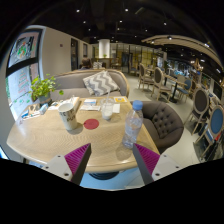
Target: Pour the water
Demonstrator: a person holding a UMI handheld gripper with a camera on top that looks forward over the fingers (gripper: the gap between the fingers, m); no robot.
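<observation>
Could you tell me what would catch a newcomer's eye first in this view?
Probably the clear water bottle, standing upright on the round wooden table just ahead of the open gripper. Beyond it, mid-table, lies a red coaster near a cup, with a green plant at the table's far side.

One bottle [132,124], one glass [108,109], one red coaster [91,124].

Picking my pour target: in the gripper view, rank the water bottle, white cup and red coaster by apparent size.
1. water bottle, though it stands nearest the open gripper
2. white cup
3. red coaster
</observation>
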